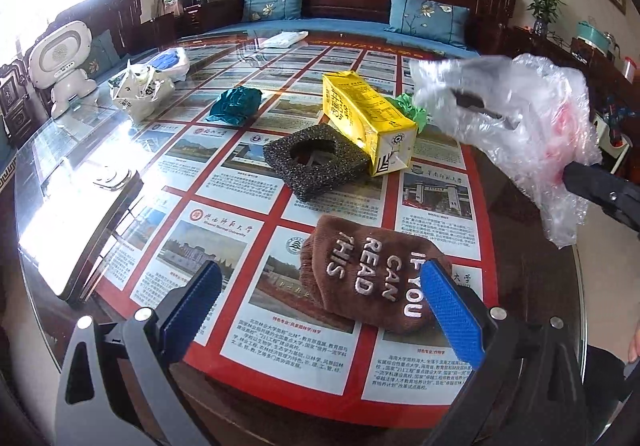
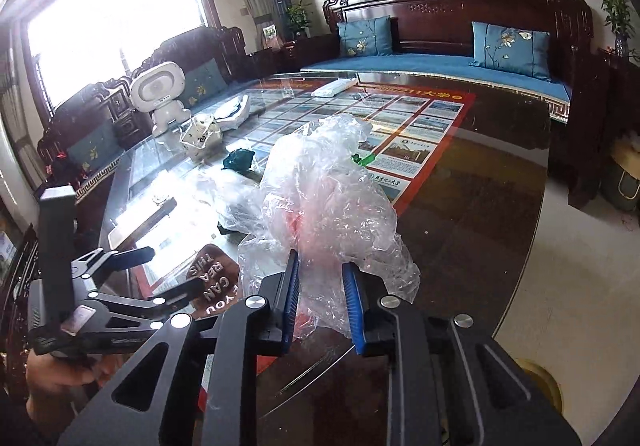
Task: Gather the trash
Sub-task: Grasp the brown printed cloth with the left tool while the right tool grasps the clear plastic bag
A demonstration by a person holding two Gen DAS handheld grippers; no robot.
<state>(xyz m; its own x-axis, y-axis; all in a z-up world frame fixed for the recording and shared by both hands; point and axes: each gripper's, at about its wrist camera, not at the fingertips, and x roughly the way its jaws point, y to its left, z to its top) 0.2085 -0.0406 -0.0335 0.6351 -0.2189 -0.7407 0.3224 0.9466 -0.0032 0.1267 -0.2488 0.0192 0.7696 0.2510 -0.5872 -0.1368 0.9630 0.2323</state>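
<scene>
My right gripper (image 2: 320, 266) is shut on a crumpled clear plastic bag (image 2: 324, 182) and holds it above the glass table; the bag also shows in the left wrist view (image 1: 516, 126), at the right. My left gripper (image 1: 320, 286) is open just above the table, with a brown sock (image 1: 372, 274) lettered "IF YOU CAN READ THIS" lying between its fingers. Beyond lie a black foam square (image 1: 316, 162), a yellow carton (image 1: 368, 118), a green scrap (image 1: 412, 110) and a teal crumpled wrapper (image 1: 236, 104).
A white robot toy (image 1: 64, 66), a white patterned dish (image 1: 140, 90) and a tablet (image 1: 80, 214) sit at the table's left. A white packet (image 1: 286, 39) lies at the far edge. A wooden sofa with blue cushions (image 1: 428, 22) stands behind.
</scene>
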